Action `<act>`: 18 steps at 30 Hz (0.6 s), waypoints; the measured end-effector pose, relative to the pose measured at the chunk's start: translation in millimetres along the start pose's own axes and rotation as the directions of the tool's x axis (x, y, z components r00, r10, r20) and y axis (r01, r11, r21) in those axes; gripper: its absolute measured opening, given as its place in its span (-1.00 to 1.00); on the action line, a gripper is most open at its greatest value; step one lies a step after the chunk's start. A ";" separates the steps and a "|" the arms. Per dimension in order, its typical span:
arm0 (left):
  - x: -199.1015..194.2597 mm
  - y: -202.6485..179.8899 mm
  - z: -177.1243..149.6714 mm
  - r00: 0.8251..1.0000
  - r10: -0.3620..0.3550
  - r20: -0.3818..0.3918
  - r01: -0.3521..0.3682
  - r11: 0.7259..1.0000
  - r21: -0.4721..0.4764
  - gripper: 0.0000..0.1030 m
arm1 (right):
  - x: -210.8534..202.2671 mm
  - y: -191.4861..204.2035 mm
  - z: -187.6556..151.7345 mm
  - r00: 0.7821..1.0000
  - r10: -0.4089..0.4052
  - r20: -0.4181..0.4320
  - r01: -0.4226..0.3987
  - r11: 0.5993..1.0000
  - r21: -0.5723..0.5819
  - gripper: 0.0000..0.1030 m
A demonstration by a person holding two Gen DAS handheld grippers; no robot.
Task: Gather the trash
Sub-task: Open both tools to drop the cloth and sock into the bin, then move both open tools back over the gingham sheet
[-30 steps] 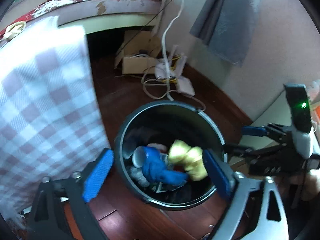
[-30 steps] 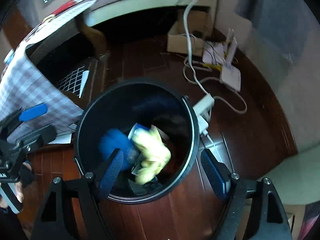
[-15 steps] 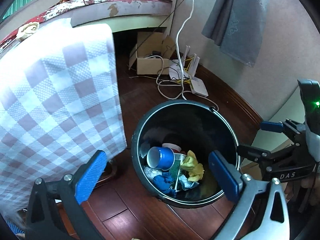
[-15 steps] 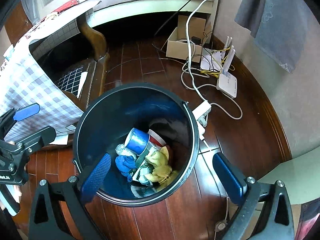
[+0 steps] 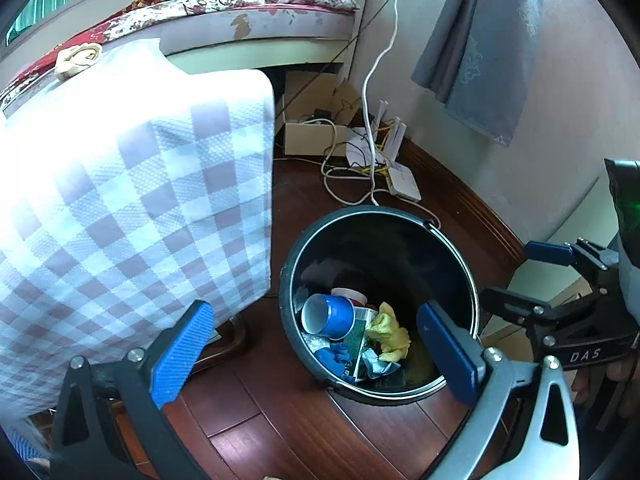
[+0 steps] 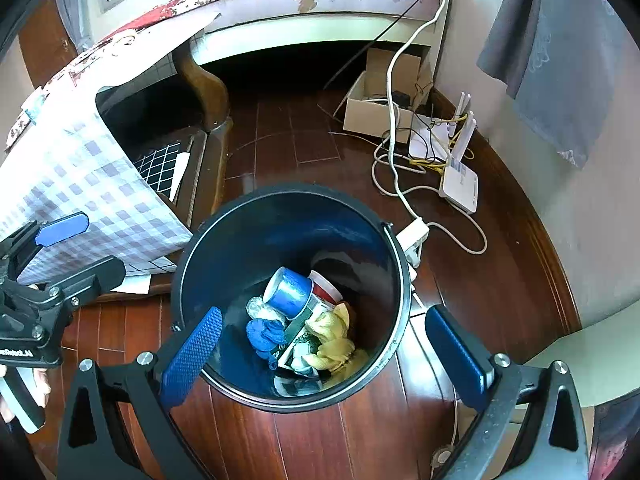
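Note:
A black round trash bin (image 5: 460,256) (image 6: 192,264) stands on the dark wood floor. Inside lie a blue paper cup (image 5: 332,316) (image 6: 290,290), a red-and-white cup (image 6: 326,290), a crumpled blue cloth (image 5: 338,360) (image 6: 264,334), a yellow crumpled cloth (image 5: 390,338) (image 6: 330,344) and paper scraps. My left gripper (image 5: 316,354) is open and empty above the bin's near rim. My right gripper (image 6: 328,356) is open and empty above the bin. Each gripper shows in the other's view, the right one (image 5: 560,276) and the left one (image 6: 60,248).
A checked tablecloth (image 5: 120,208) (image 6: 84,188) hangs over a table left of the bin. A cardboard box (image 6: 372,108), white router (image 6: 460,184), power strip (image 6: 412,238) and cables lie on the floor behind. A bed (image 5: 248,12) is at the back; grey cloth (image 5: 480,48) hangs on the wall.
The blue and yellow cloths have fallen from between the fingers into the bin and settled. Both grippers have risen and pulled back from the bin, jaws wide.

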State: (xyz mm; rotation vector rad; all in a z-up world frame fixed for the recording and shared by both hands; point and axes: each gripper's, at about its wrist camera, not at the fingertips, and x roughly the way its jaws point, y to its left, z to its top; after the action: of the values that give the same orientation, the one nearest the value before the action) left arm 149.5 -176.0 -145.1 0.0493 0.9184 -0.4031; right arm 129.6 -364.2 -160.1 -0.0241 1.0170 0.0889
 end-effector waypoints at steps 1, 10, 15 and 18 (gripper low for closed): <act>-2.0 1.4 -0.2 1.000 0.000 0.004 0.000 1.000 -0.002 0.98 | -1.1 1.1 0.2 1.000 -0.001 0.002 0.001 1.000 -0.001 0.98; -20.5 15.3 -5.7 1.000 0.020 0.018 -0.019 0.999 -0.031 0.98 | -17.0 18.1 2.0 0.999 0.008 0.031 -0.008 1.000 -0.019 0.98; -36.8 29.2 -9.0 0.999 0.030 0.041 -0.028 0.998 -0.061 0.98 | -26.0 28.4 3.1 0.999 0.014 0.048 -0.014 1.000 -0.018 0.98; -46.1 39.1 -10.1 0.998 0.041 0.054 -0.036 0.996 -0.083 0.98 | -32.7 35.5 3.8 0.998 0.025 0.060 -0.024 1.000 -0.013 0.98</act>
State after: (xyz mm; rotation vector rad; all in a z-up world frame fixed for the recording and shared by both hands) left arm 131.1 -123.2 -120.3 -0.0192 0.8771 -0.3289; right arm 112.7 -330.6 -129.5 -0.0206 0.9569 0.1177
